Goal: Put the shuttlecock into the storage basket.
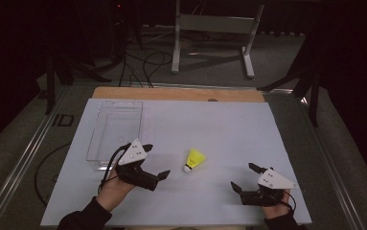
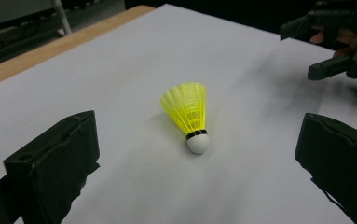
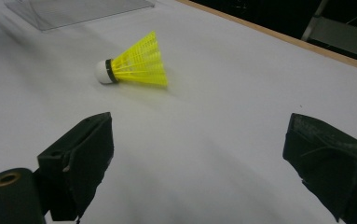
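A yellow shuttlecock (image 1: 194, 160) lies on its side on the white sheet (image 1: 219, 124) that covers the counter, its white cork tip toward the person and its skirt fanning away. It rests between the 2 hand-held grippers, nearer the left one, and touches neither.

The left hand-held gripper (image 1: 156, 162) sits just left of the shuttlecock with its jaws spread wide and nothing between them. In the left gripper view the shuttlecock (image 2: 188, 114) lies ahead of the 2 black jaws, roughly centred in the gap, cork end toward the camera.

The right hand-held gripper (image 1: 243, 177) is low over the sheet at the right, well apart from the shuttlecock, its jaws also wide open and empty. In the right gripper view the shuttlecock (image 3: 134, 62) lies farther off, up and to the left of the jaws, cork pointing left.

A clear plastic tray (image 1: 115, 134) stands on the sheet beyond the left hand (image 1: 115, 189), near the left edge. The wooden counter edge (image 1: 171, 93) shows past the sheet.
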Demonstrator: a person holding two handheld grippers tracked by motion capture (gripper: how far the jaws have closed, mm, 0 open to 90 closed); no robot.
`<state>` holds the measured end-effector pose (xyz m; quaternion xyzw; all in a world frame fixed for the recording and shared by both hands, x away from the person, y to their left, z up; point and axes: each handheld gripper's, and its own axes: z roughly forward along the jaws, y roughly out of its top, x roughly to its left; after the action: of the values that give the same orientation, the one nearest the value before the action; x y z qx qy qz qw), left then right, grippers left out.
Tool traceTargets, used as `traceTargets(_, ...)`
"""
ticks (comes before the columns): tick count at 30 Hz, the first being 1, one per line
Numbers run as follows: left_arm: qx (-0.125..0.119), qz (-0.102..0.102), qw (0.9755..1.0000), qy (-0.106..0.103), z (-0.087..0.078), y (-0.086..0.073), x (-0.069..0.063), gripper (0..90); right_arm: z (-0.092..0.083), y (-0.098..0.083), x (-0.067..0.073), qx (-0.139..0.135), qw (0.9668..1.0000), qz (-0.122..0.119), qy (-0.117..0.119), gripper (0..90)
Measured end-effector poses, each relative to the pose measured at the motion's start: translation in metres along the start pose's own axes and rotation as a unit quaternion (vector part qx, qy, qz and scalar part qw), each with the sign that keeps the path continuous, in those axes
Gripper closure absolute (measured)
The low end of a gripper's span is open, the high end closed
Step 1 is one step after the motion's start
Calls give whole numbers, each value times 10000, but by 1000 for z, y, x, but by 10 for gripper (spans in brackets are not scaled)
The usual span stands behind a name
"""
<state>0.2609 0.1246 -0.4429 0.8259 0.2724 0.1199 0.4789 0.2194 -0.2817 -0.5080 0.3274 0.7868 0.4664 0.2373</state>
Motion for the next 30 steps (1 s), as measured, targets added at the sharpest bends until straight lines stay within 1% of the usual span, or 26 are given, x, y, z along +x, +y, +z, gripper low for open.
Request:
traceTargets(3, 164, 13, 9999, 32, 8, 1, -1, 3, 0, 0, 0, 2, 10000, 2, 13, 89)
traceTargets(4, 242, 39, 9997, -8, 11, 1, -2, 3, 0, 0, 0, 3, 10000, -4, 13, 89)
traceTargets(7, 426, 56, 9991, -15, 19, 2, -3, 3, 0, 0, 0, 6, 10000, -4, 10, 89)
traceTargets(9, 517, 75, 9986, 23, 23, 2, -4, 3, 0, 0, 0, 2, 10000, 14, 15, 89)
traceTargets(10, 547, 77, 9985, -6, 25, 3, -5, 3, 0, 0, 0, 5, 10000, 2, 14, 89)
traceTargets(11, 604, 53, 9982, 12, 27, 3, -6, 3, 0, 0, 0, 5, 10000, 4, 23, 90)
traceTargets(12, 682, 76, 9976, 10, 29, 4, -6, 3, 0, 0, 0, 3, 10000, 5, 28, 89)
traceTargets(13, 741, 67, 9972, -44, 31, 5, -8, 3, 0, 0, 0, 8, 10000, -3, 23, 89)
traceTargets(14, 795, 77, 9968, -42, 32, 5, -8, 3, 0, 0, 0, 9, 10000, 4, 35, 89)
traceTargets(15, 795, 77, 9968, -42, 32, 5, -8, 3, 0, 0, 0, 9, 10000, 4, 35, 89)
traceTargets(16, 882, 69, 9961, -45, 35, 6, -9, 3, 0, 0, 0, 15, 10000, 2, 34, 89)
traceTargets(17, 917, 55, 9957, -90, 36, 6, -10, 3, 0, 0, 0, 16, 10000, 5, 34, 89)
traceTargets(18, 1010, 60, 9948, -72, 39, 6, -11, 3, 0, 0, 0, 15, 10000, 6, 40, 89)
traceTargets(21, 1152, -33, 9933, -89, 44, 6, -12, 3, 0, 0, 0, 8, 10000, 9, 43, 90)
traceTargets(23, 1219, -1, 9925, -78, 47, 6, -13, 3, 0, 0, 0, 9, 10000, 2, 37, 90)
traceTargets(25, 1297, -20, 9915, -48, 50, 6, -15, 3, 0, 0, 0, 8, 10000, 4, 38, 89)
traceTargets(26, 1339, -88, 9909, -53, 51, 6, -15, 3, 0, 0, 0, 11, 10000, 10, 42, 89)
traceTargets(27, 1334, -124, 9910, -67, 53, 7, -15, 3, 0, 0, 0, 21, 10000, 7, 47, 89)
traceTargets(30, 1447, -315, 9889, -111, 57, 9, -14, 3, 0, 0, 0, 25, 10000, 7, 54, 90)
